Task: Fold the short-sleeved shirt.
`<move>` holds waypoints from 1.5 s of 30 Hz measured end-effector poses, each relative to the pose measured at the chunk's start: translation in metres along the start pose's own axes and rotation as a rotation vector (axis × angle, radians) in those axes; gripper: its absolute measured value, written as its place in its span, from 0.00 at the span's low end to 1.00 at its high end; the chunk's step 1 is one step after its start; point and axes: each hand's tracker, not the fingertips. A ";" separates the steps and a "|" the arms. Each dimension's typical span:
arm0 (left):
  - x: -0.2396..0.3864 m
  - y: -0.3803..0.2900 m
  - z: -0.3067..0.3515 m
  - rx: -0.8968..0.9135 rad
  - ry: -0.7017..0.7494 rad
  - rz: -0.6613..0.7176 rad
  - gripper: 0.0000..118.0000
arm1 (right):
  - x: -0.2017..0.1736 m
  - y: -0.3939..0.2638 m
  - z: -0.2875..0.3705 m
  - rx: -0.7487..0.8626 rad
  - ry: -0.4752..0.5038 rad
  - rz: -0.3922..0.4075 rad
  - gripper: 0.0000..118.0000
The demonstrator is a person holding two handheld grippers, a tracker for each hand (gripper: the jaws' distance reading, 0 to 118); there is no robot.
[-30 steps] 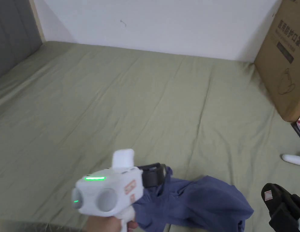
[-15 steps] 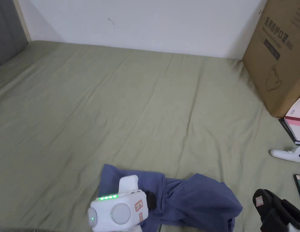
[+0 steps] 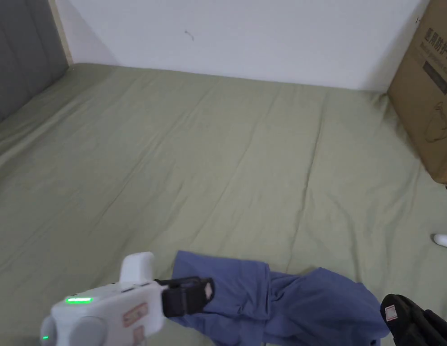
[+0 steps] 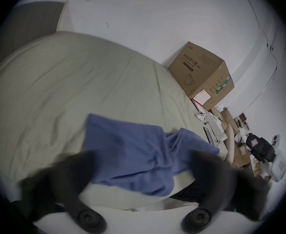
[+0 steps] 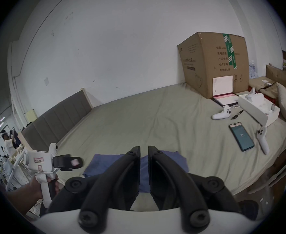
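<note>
- Shirt (image 3: 281, 306): blue, short-sleeved; lying crumpled at the near edge of the bed (image 3: 195, 157); left portion lying fairly flat, right portion bunched into a hump; nothing is folded yet.
- Left gripper (image 3: 197, 295): I am holding it just above the shirt's left edge; in the left gripper view its jaws are standing wide apart with the cloth showing between them, gripping nothing.
- Right gripper (image 5: 144, 155): I am holding it off the near right of the shirt, raised; jaws nearly together with a narrow gap, clamping nothing.
- Step in hand: I am judging this to be the spreading stage, before any fold.
- Next move: calling for a pinch on a hem or shoulder at each side, then a pull apart to flatten the hump.
- Bystanders: cardboard box (image 3: 429, 90) and white controller (image 3: 444, 240) lying well apart at the right.
</note>
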 end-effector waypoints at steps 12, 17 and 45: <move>-0.095 -0.028 -0.105 -0.141 -0.625 0.579 0.99 | -0.014 0.000 -0.012 -0.040 -0.028 0.003 0.08; -0.074 -0.035 -0.124 -0.292 -0.231 0.508 0.13 | -0.019 0.003 -0.018 -0.043 -0.042 -0.009 0.08; 0.187 -0.083 -0.162 -0.251 0.471 -0.784 0.24 | 0.005 0.001 0.004 0.005 -0.024 -0.091 0.08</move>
